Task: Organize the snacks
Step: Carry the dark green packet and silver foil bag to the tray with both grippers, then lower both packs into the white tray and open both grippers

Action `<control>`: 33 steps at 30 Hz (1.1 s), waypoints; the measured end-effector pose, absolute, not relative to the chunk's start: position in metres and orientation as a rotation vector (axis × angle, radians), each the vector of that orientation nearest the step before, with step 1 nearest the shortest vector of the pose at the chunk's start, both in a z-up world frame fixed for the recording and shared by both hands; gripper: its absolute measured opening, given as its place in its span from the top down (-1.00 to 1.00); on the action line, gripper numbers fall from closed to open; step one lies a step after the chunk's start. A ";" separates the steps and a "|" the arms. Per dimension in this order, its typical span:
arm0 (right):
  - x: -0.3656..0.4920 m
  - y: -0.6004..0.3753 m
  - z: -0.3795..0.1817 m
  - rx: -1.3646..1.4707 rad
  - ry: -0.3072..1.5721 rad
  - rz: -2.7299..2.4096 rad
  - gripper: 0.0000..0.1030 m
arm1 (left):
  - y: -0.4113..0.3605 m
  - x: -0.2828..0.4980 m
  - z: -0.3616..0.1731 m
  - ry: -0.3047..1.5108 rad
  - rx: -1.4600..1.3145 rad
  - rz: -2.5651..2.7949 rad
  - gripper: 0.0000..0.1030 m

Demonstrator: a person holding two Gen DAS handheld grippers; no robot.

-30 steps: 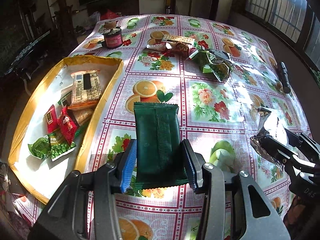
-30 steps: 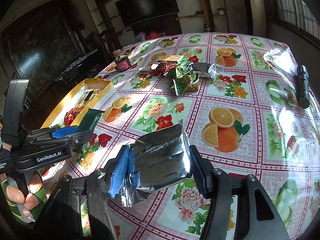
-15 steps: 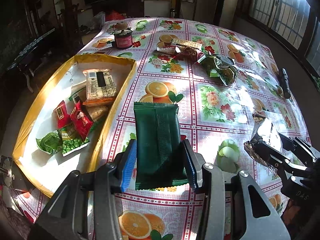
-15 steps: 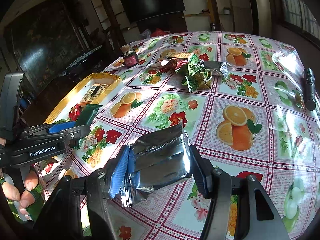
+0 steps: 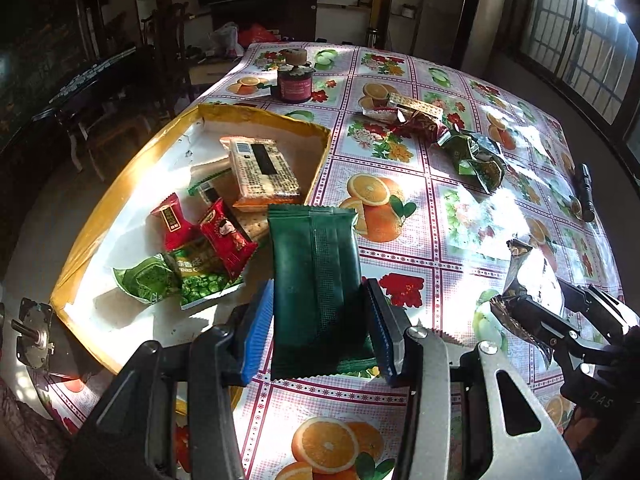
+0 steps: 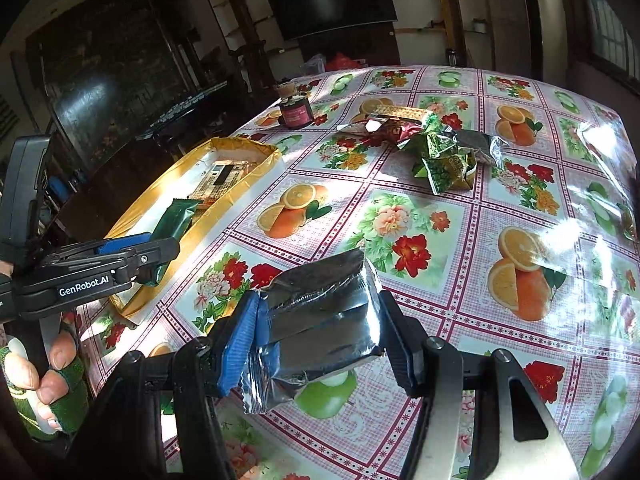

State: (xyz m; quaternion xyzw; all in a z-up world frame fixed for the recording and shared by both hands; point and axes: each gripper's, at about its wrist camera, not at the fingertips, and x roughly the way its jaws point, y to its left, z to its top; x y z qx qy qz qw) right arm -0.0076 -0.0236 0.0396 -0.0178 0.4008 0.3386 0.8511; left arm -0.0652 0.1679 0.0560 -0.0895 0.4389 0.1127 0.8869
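The dark green snack packet stands upright, clamped by its lower half between the left gripper's fingers, partly closed on its sides, over the near corner of the yellow-rimmed tray. In the tray lie a beige biscuit pack, two red candy packets and a green pea packet. The right gripper's fingers, about half open, pinch a crumpled silver foil packet above the flowered desk. Further back on the desk sit a heap of loose snack packets, a dark red jar and a black flashlight.
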 end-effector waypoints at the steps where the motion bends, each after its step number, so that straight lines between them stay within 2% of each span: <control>1: -0.008 -0.019 0.041 -0.040 0.842 0.722 -0.15 | 0.171 -0.067 0.057 0.909 -0.190 0.240 0.10; 20: -0.006 0.109 0.065 -0.141 0.785 0.926 -0.15 | 0.257 -0.091 0.059 0.881 -0.280 0.391 0.10; 33: -0.033 0.169 0.043 -0.280 0.824 1.100 -0.15 | 0.299 -0.087 0.049 0.896 -0.335 0.463 0.10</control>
